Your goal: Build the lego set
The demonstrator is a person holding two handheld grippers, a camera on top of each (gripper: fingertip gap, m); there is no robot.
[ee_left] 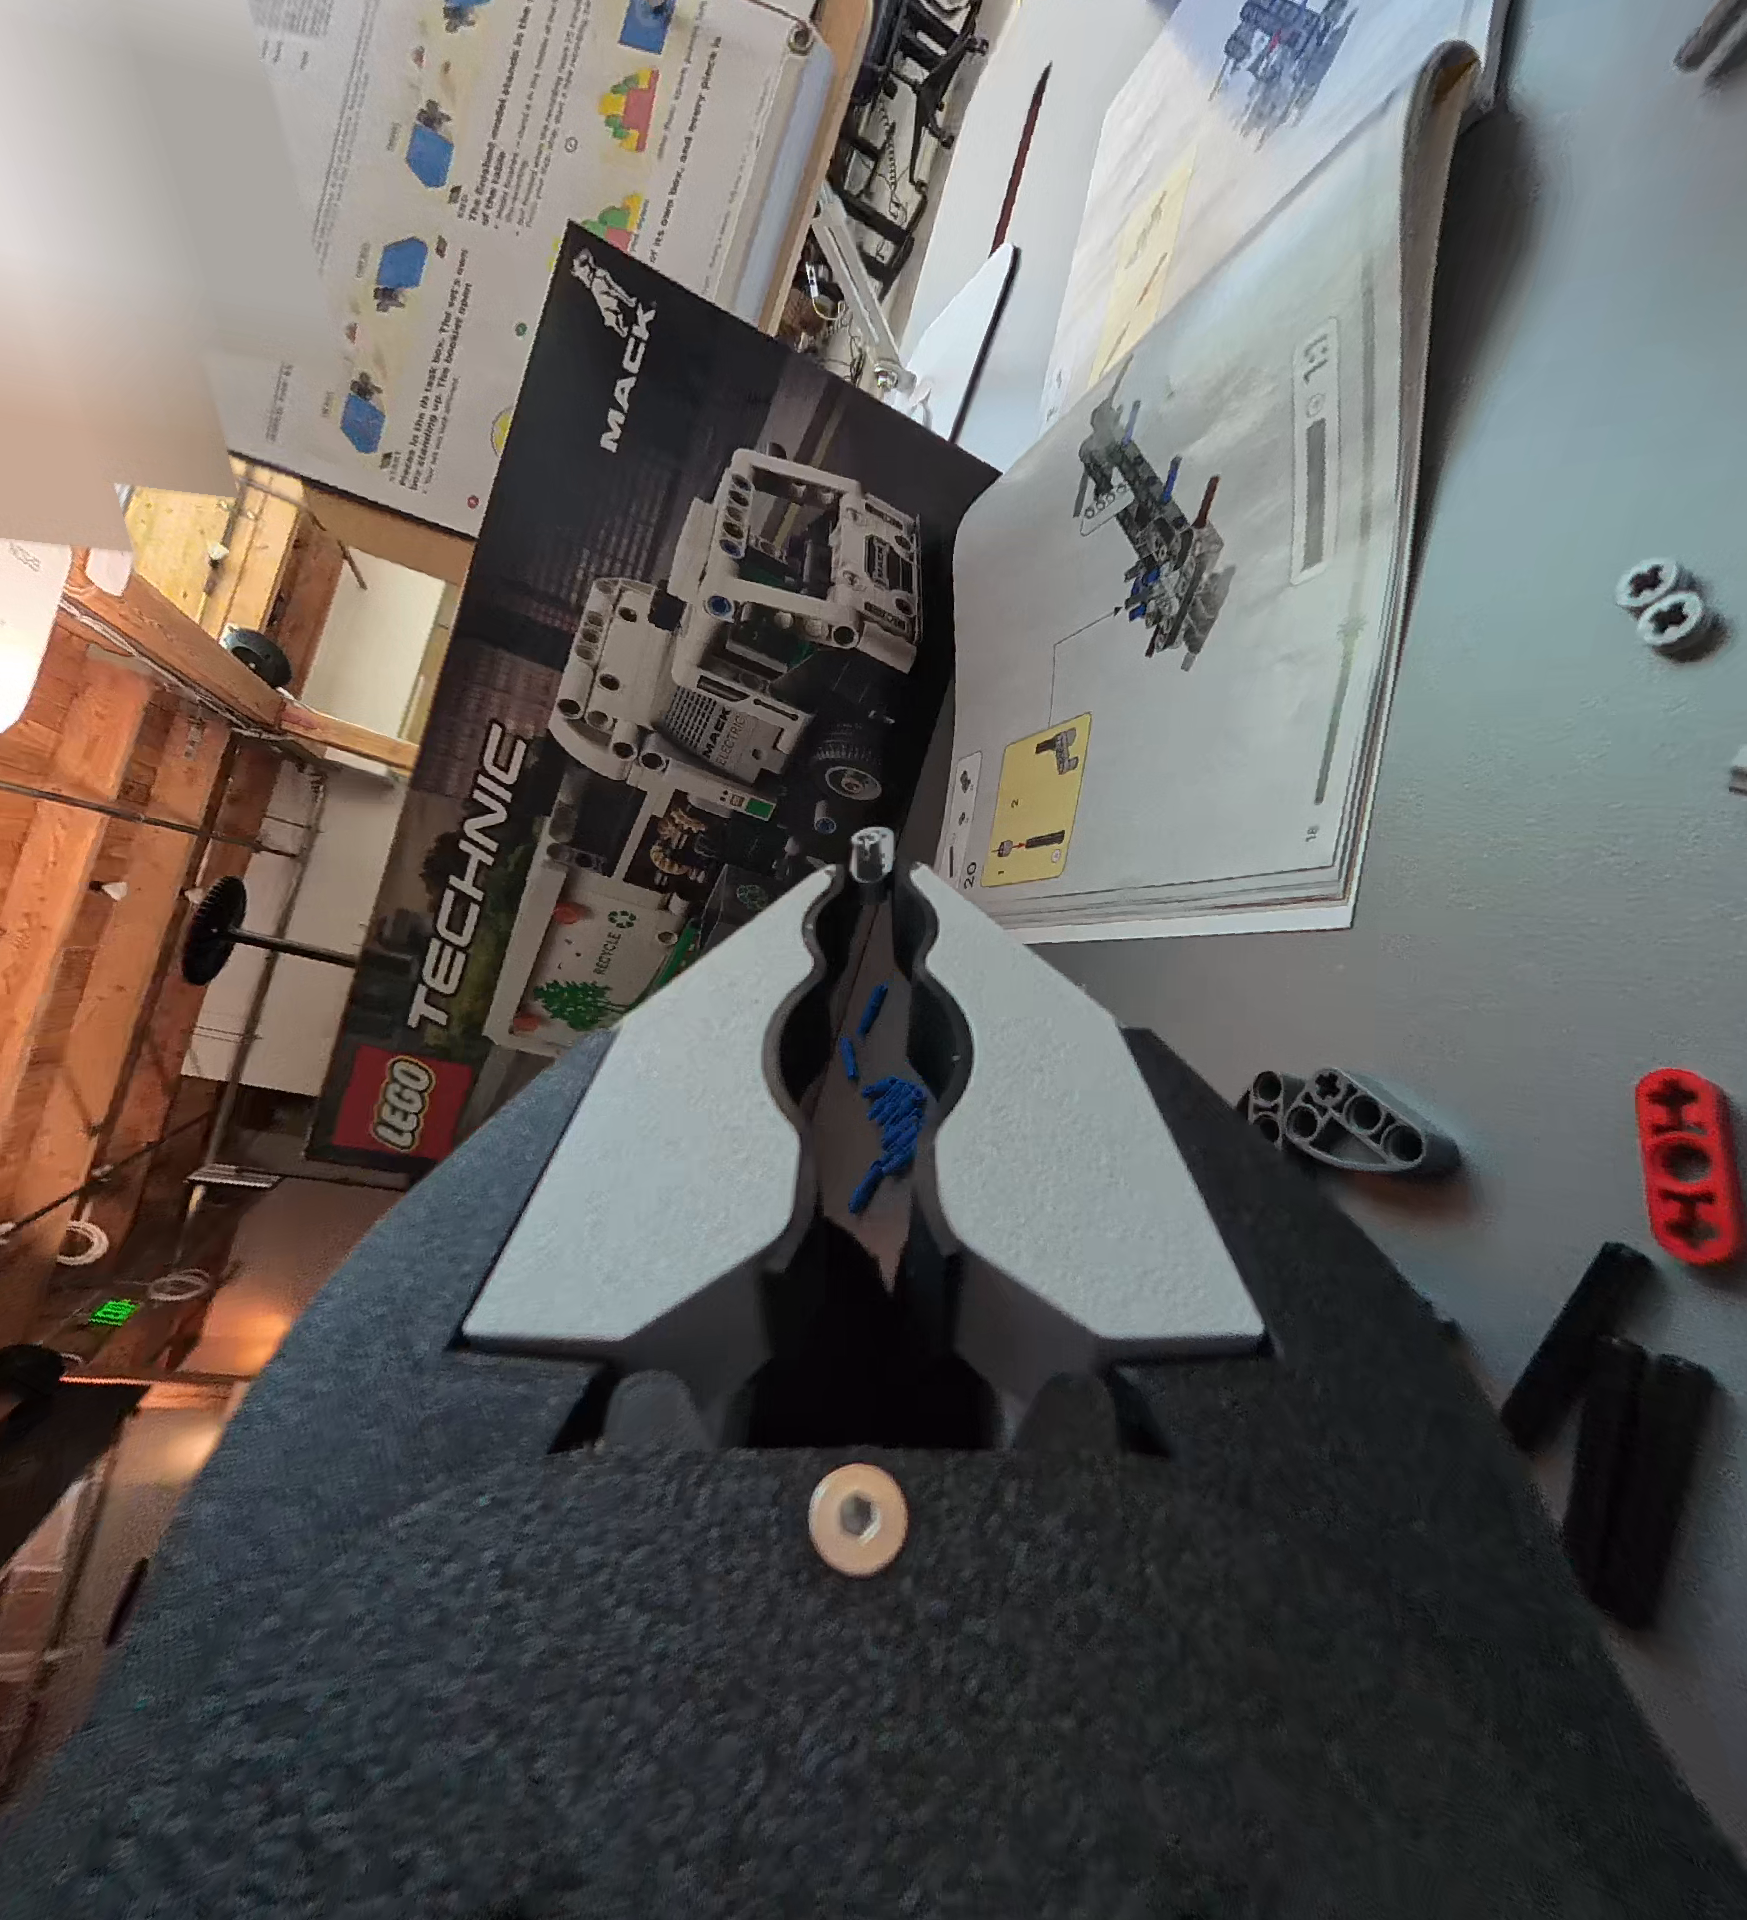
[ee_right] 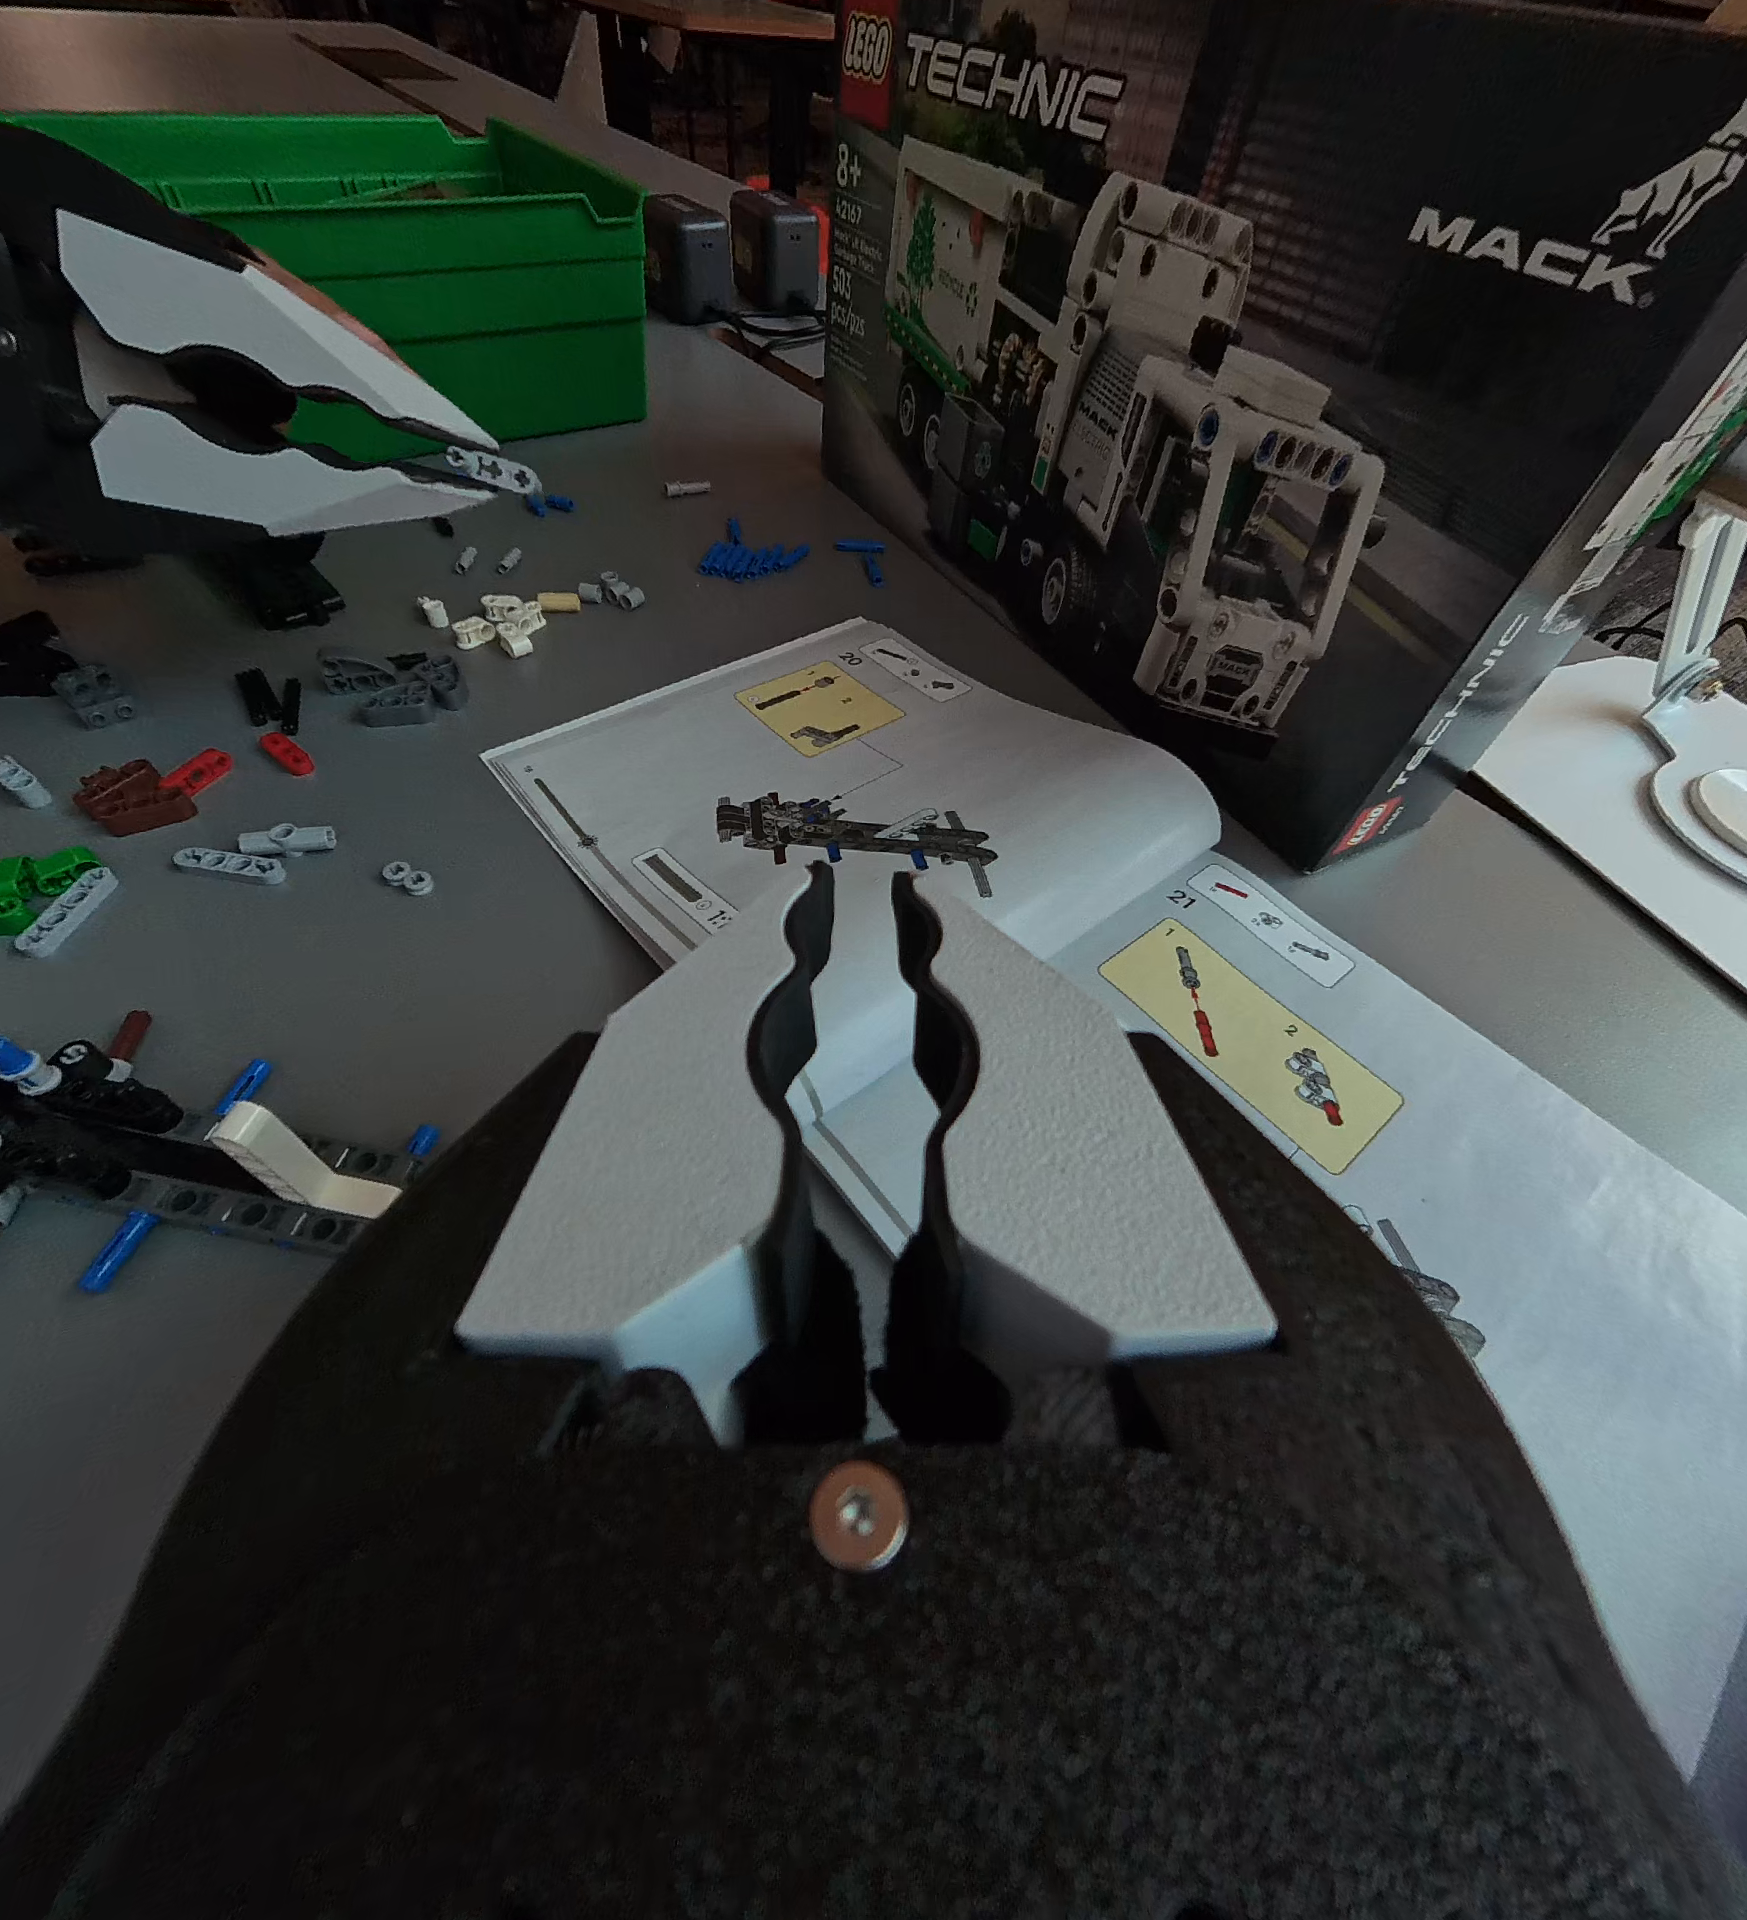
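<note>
My left gripper (ee_left: 867, 883) is turned on its side and shut on a thin light grey beam (ee_left: 870, 852) that sticks out of its tips. In the right wrist view this gripper (ee_right: 464, 473) hovers at the upper left over loose parts, with the grey beam (ee_right: 510, 474) in it. My right gripper (ee_right: 861, 883) is slightly open and empty, above the open instruction booklet (ee_right: 952, 748). The partial build (ee_right: 121, 1164), dark beams with blue pins and a white panel, lies on the grey table at the left.
The set's box (ee_right: 1264, 364) stands behind the booklet. A green bin (ee_right: 412, 229) sits at the back left. Loose parts are scattered: blue pins (ee_right: 749, 559), red piece (ee_left: 1688, 1164), black axles (ee_left: 1617, 1403), grey liftarms (ee_left: 1357, 1122). A white stand (ee_right: 1742, 790) is at the right.
</note>
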